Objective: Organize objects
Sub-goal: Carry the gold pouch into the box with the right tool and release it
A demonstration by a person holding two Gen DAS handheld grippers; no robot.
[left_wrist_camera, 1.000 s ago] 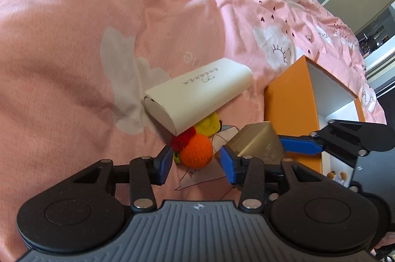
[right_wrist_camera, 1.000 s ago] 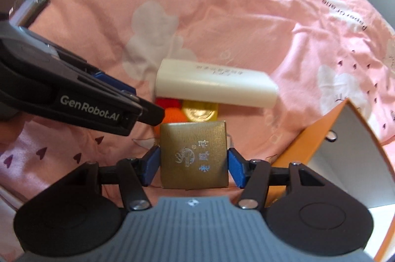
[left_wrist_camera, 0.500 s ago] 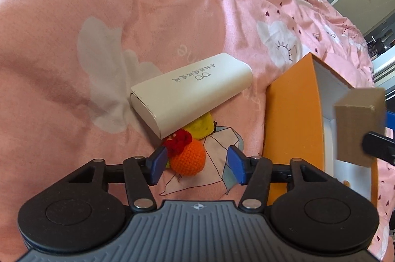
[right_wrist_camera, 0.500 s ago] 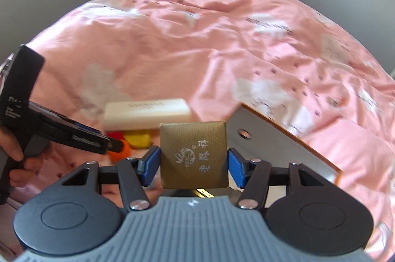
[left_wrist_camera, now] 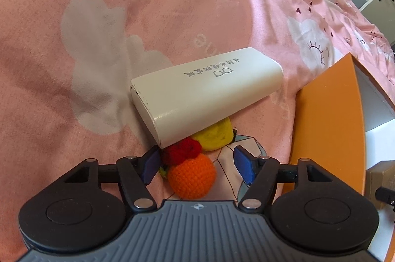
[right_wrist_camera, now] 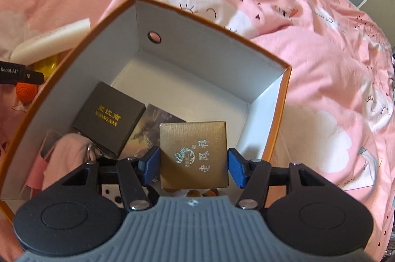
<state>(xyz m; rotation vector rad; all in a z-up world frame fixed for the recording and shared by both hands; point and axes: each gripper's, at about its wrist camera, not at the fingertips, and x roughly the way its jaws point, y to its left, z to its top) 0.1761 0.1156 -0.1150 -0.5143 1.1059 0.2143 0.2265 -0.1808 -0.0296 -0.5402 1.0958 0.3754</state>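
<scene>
The right gripper point(right_wrist_camera: 193, 163) is clamped on a small gold box point(right_wrist_camera: 193, 155), one blue pad against each side, and holds it over the open orange storage box point(right_wrist_camera: 277, 121) that sits on the pink bedspread point(right_wrist_camera: 321, 64). Inside, against the near-left part of the white floor, lie a black box with gold lettering point(right_wrist_camera: 108, 117), a dark printed card or packet point(right_wrist_camera: 150, 132) partly under it, and something pink with a metal ring point(right_wrist_camera: 66, 153); the far-right part of the floor looks bare. Over on the bed, the left gripper point(left_wrist_camera: 196, 164) is spread wide around a crocheted orange ball point(left_wrist_camera: 192, 176) with a red tuft, neither pad visibly touching it, while a long white case point(left_wrist_camera: 205, 98) rests just behind on top of a yellow knitted piece point(left_wrist_camera: 217, 134). To my eye the step in hand is setting the gold box down, and it would go best lowered flat onto that bare patch beside the black box, well inside the wall, before the pads let go, since dropped from here it could land tilted on the things beneath. The left should centre on the round body of the ball, below the tuft, and close gently so the soft yarn does not squirt out sideways or drag the white case along
</scene>
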